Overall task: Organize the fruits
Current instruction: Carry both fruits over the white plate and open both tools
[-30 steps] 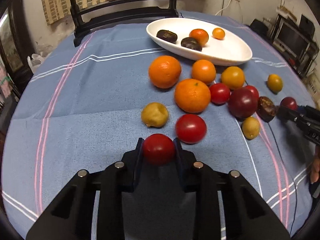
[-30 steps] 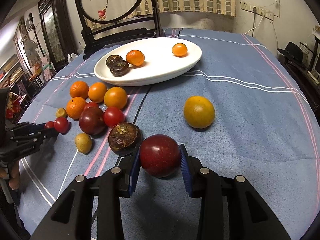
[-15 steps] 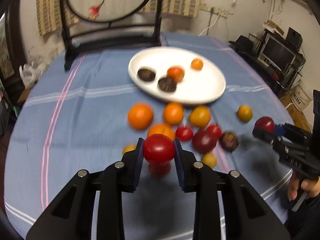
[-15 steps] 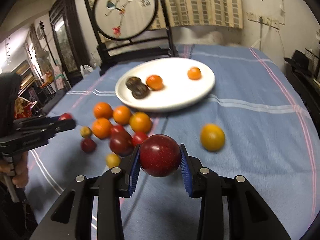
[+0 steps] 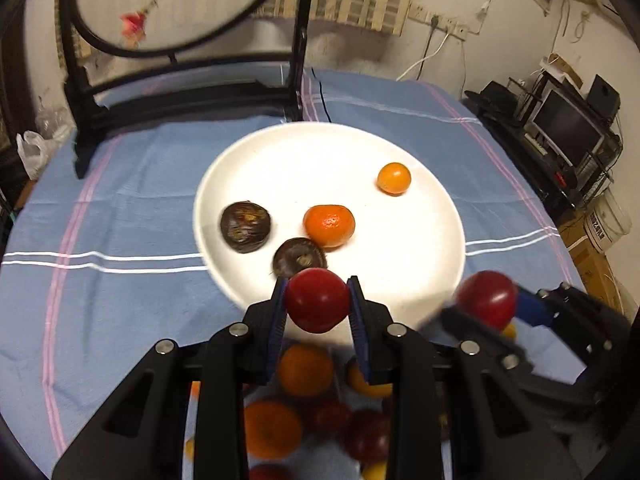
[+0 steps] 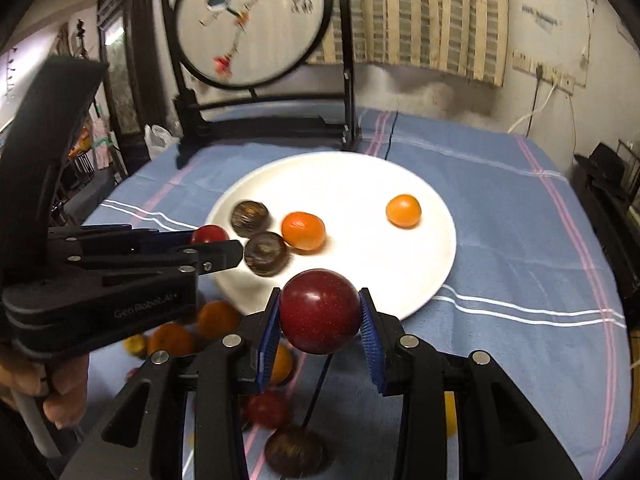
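My left gripper [image 5: 317,300] is shut on a red tomato [image 5: 316,299] and holds it in the air over the near rim of the white plate [image 5: 420,248]. My right gripper [image 6: 319,313] is shut on a dark red plum [image 6: 319,311], also raised at the plate's [image 6: 424,272] near edge. The plate holds two dark brown fruits [image 5: 245,226], a tangerine [image 5: 329,225] and a small orange fruit [image 5: 394,177]. Each gripper shows in the other's view: the right one [image 5: 486,300] beside me, the left one [image 6: 210,234] at the plate's left rim.
Several oranges, red and yellow fruits [image 5: 306,368] lie on the blue tablecloth [image 5: 120,208] below the grippers, blurred. A black stand with a round embroidered screen [image 5: 180,92] stands behind the plate. A TV and shelves [image 5: 568,128] are off the table's right.
Both grippers have lifted their fruits and moved forward to the plate's near edge. The loose fruits now lie beneath the fingers.
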A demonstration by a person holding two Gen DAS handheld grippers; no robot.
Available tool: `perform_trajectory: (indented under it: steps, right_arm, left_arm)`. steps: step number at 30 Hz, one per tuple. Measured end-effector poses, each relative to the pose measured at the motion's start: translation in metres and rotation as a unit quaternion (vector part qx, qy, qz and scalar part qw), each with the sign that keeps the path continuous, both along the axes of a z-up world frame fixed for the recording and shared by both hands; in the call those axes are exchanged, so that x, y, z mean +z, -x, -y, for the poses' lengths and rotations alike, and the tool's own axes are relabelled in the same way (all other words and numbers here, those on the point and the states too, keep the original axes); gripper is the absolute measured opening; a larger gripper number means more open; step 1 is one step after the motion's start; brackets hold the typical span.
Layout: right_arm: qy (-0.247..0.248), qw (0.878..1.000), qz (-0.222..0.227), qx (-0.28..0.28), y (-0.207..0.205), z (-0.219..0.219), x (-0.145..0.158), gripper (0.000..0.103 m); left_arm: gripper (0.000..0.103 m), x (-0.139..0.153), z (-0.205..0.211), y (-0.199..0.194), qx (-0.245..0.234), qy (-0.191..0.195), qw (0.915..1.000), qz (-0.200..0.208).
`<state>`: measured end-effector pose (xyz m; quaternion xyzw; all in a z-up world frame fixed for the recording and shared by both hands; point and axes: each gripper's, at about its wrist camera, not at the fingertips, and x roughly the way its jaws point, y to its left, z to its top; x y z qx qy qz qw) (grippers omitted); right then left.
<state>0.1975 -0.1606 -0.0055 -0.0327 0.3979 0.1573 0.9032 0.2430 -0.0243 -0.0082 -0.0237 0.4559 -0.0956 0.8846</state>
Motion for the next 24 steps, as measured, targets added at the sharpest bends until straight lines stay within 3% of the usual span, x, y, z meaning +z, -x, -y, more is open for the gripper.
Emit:
perform_trajectory:
  steps: [11, 12, 13, 14, 16, 20, 24]
  right_arm:
    - [-0.003, 1.0, -0.026, -0.004, -0.034, 0.014, -0.031, 0.039]
    - [-0.005, 1.0, -0.023, -0.005, -0.035, 0.015, -0.031, 0.05]
    - [-0.007, 1.0, -0.017, -0.007, -0.035, 0.016, -0.03, 0.065]
    - [-0.004, 1.0, -0.005, -0.015, -0.032, 0.018, -0.028, 0.067]
    - [0.002, 1.0, -0.001, -0.012, -0.03, 0.019, -0.024, 0.067]
    - [-0.01, 1.0, 0.005, -0.012, -0.022, 0.023, -0.015, 0.067]
    - [-0.002, 1.0, 0.01, -0.008, -0.012, 0.022, -0.011, 0.069]
  left_arm:
    - [0.029, -0.032, 0.027, -0.039, -0.013, -0.007, 0.9994, -0.032]
    - [0.029, -0.032, 0.029, -0.041, -0.011, -0.01, 0.9994, -0.03]
    - [0.036, -0.032, 0.03, -0.042, -0.008, -0.012, 0.9995, -0.029]
    - [0.04, -0.031, 0.031, -0.044, -0.002, -0.01, 0.9995, -0.029]
    - [0.068, -0.028, 0.029, -0.044, 0.009, -0.004, 0.9996, -0.027]
    - [0.07, -0.017, 0.022, -0.028, 0.005, -0.015, 0.9999, -0.006]
    - [0.082, -0.006, 0.004, -0.002, 0.026, -0.018, 0.9992, 0.023]
